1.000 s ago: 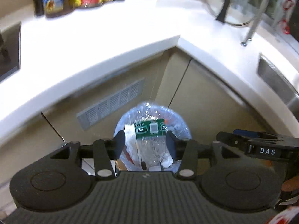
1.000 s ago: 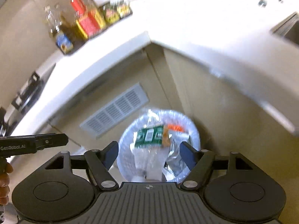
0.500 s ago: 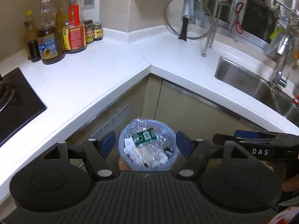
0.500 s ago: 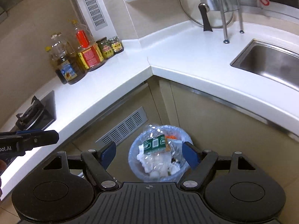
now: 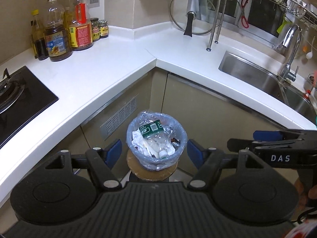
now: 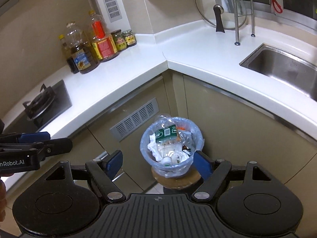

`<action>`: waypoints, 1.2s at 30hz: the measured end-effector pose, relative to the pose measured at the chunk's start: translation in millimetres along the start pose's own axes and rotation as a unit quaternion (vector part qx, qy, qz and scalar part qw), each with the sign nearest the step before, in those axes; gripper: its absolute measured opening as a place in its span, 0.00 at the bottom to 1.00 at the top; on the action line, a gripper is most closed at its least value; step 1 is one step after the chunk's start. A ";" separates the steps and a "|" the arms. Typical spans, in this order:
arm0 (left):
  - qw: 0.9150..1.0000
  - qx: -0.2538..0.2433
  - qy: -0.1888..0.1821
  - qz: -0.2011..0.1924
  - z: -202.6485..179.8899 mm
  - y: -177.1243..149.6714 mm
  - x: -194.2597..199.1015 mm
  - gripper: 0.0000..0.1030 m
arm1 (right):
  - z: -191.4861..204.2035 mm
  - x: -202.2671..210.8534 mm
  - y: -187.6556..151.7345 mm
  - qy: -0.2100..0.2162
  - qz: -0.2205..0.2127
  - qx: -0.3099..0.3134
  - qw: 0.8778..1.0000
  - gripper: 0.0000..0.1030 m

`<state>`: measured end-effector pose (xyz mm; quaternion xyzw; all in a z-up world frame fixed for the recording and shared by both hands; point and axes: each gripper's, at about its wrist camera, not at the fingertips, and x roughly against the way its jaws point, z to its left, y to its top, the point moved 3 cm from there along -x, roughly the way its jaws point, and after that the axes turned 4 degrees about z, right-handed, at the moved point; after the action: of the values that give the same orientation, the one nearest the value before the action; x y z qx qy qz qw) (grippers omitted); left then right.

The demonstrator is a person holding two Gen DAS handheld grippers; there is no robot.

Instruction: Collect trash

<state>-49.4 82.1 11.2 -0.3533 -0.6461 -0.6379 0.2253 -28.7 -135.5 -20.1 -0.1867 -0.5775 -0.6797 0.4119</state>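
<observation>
Hovering spread and empty, the left claw and right claw frame the lined bin at twelve o'clock, where a crushed bottle already lies, and the white counter shows no trash left

Counts: 1 trash bin w/ 1 plastic bottle in it. On worktop: 3 oil/sauce bottles, 2 small jars, 1 glass lid. 1 sink, 1 tap, 1 hob, 1 pr red scissors. 2 grippers: left gripper, right gripper.
</observation>
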 end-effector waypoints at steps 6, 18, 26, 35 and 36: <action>1.000 0.010 0.009 0.008 -12.4 -2.2 2.5 0.68 | -4.7 10.8 -1.0 0.005 0.002 0.021 1.000 0.76; 1.000 0.017 0.012 0.019 -47.7 -4.7 2.5 0.68 | -24.5 28.6 -0.6 0.009 0.006 0.030 0.999 0.76; 0.999 0.017 0.015 0.023 -57.1 -7.2 0.7 0.68 | -32.9 31.5 -1.8 0.012 0.011 0.030 0.999 0.76; 1.000 0.015 0.015 0.022 -58.8 -7.2 0.9 0.68 | -31.0 32.4 -2.9 0.016 0.010 0.033 0.999 0.76; 1.000 0.015 0.015 0.022 -58.7 -6.8 1.2 0.68 | -31.0 32.9 -2.9 0.017 0.010 0.033 0.999 0.76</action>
<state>-64.6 24.9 12.5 -0.3542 -0.6442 -0.6285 0.2541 -43.5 -175.9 -6.1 -0.1676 -0.5907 -0.6594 0.4339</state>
